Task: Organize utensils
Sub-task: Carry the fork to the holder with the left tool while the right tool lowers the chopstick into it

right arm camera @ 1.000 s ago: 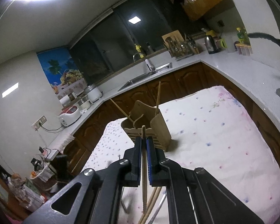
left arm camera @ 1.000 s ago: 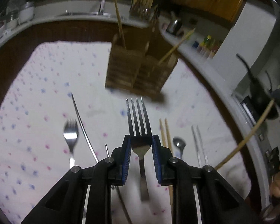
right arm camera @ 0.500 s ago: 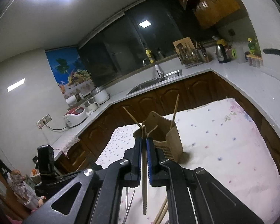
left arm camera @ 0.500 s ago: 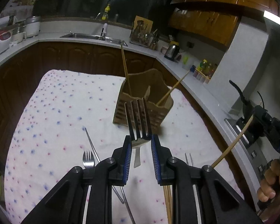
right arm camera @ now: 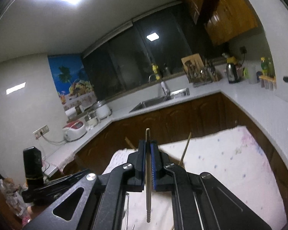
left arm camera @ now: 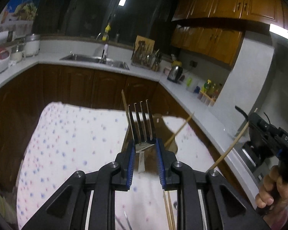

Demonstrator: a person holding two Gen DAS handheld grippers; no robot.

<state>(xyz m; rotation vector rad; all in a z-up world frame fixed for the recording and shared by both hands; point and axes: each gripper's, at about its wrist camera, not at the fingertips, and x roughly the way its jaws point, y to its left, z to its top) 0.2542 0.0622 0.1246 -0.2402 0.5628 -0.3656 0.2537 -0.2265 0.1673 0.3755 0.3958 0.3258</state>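
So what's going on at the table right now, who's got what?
A person is sorting cutlery with two handheld grippers. The left gripper is clamped on a silver metal fork, tines pointing up and away, held above the spotted white tablecloth. The right gripper is shut on a single thin wooden chopstick. The brown wooden utensil holder sits just beyond the fork with chopsticks already in it; neither held piece is in yet.

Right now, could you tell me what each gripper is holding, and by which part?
Left gripper pinches the metal fork at its neck, just below the tines. Right gripper clamps the wooden chopstick near its upper end.
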